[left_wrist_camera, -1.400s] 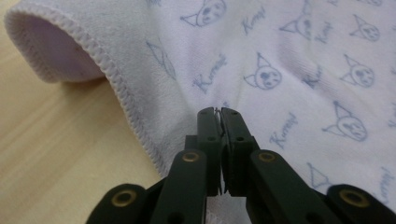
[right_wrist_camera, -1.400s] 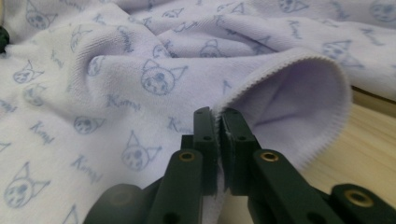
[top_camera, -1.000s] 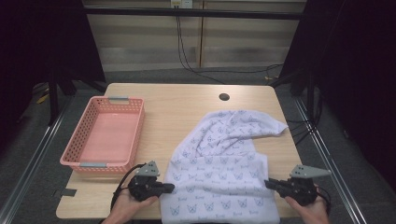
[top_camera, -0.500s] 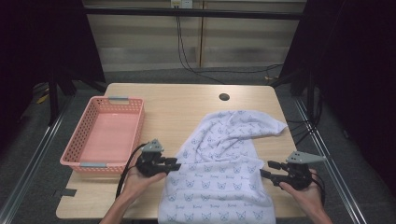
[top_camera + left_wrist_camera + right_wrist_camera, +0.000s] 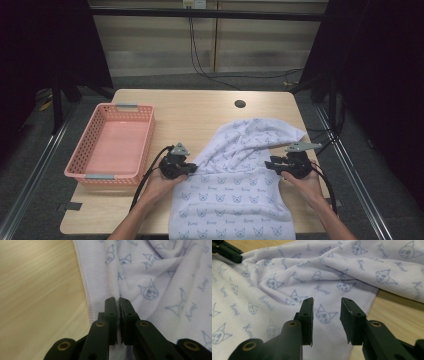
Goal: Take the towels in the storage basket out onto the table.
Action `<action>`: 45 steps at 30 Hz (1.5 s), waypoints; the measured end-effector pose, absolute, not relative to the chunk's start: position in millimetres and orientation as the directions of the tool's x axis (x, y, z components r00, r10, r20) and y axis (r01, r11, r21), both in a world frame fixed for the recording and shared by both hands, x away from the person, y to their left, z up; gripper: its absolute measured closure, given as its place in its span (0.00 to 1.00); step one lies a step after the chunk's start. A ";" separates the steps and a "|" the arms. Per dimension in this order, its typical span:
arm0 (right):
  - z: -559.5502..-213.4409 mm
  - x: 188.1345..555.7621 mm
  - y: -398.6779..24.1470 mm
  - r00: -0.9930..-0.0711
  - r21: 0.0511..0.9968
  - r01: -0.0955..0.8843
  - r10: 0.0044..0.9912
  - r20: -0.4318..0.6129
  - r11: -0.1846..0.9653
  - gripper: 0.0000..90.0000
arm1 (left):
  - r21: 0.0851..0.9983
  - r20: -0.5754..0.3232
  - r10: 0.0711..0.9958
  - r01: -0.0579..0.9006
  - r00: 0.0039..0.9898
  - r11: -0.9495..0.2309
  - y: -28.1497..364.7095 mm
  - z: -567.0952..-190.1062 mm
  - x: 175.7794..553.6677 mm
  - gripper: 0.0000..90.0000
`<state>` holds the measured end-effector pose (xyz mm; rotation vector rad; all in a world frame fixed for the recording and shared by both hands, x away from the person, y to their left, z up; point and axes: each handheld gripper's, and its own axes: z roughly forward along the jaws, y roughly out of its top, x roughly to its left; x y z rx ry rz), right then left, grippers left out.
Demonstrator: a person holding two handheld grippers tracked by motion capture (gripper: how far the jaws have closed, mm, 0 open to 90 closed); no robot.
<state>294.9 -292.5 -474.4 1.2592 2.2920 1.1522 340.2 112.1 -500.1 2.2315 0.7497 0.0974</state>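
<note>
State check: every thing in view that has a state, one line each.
towel: rumpled, far part bunched, near edge hanging off the table.
left gripper: shut on a towel fold.
right gripper: jaws apart over the towel edge, just been closing.
basket: upright, empty.

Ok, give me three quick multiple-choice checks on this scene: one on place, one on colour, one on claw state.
1. Where is the basket?
A. left of the towel
B. on the towel
C. right of the towel
2. The print on the towel is:
A. red
B. blue
C. green
3. The left claw is:
A. wide open
B. shut on the towel
C. holding the basket

A: in the high view the pink basket sits at the table's left.
B: blue cat faces on pale cloth.
B: its jaws pinch a towel fold; the right claw's jaws, just closing, stand apart over the cloth.
</note>
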 end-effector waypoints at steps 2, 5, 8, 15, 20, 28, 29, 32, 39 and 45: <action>-479.6 301.3 -288.1 -0.575 0.744 0.594 0.808 0.127 0.306 0.70 | 0.681 -0.167 0.547 0.498 0.820 -0.538 122.1 -498.4 327.3 0.95; -485.9 306.3 -278.9 -0.587 0.719 0.600 0.803 0.100 0.350 0.66 | 0.666 -0.173 0.546 0.506 0.820 -0.548 132.7 -496.2 311.8 0.95; -490.6 308.8 -270.0 -0.602 0.713 0.593 0.794 0.084 0.375 0.63 | 0.638 -0.237 0.522 0.536 0.819 -0.553 151.2 -493.7 282.6 0.94; -500.7 304.1 -243.1 -0.673 0.689 0.555 0.738 0.043 0.466 0.68 | 0.696 -0.241 0.514 0.515 0.824 -0.500 153.0 -487.1 277.3 0.68; -494.3 290.9 -246.0 -0.659 0.680 0.556 0.752 0.011 0.478 0.95 | 0.711 -0.220 0.539 0.512 0.813 -0.481 131.4 -489.5 311.4 0.68; -478.2 248.8 -298.5 -0.609 0.711 0.581 0.791 0.058 0.396 0.96 | 0.687 -0.189 0.532 0.498 0.825 -0.529 110.2 -497.4 316.6 0.76; -478.2 248.8 -298.5 -0.609 0.711 0.581 0.791 0.058 0.396 0.96 | 0.687 -0.189 0.532 0.498 0.825 -0.529 110.2 -497.4 316.6 0.73; -473.0 218.5 -328.4 -0.563 0.720 0.612 0.820 0.105 0.328 0.96 | 0.679 -0.202 0.515 0.498 0.833 -0.539 112.6 -496.7 305.0 0.71; -475.6 185.9 -333.4 -0.575 0.694 0.637 0.806 0.140 0.334 0.95 | 0.631 -0.254 0.442 0.493 0.861 -0.599 121.9 -493.2 270.9 0.95; -469.7 183.3 -327.6 -0.576 0.732 0.617 0.799 0.172 0.288 0.75 | 0.661 -0.271 0.416 0.482 0.868 -0.575 133.7 -485.0 248.5 0.86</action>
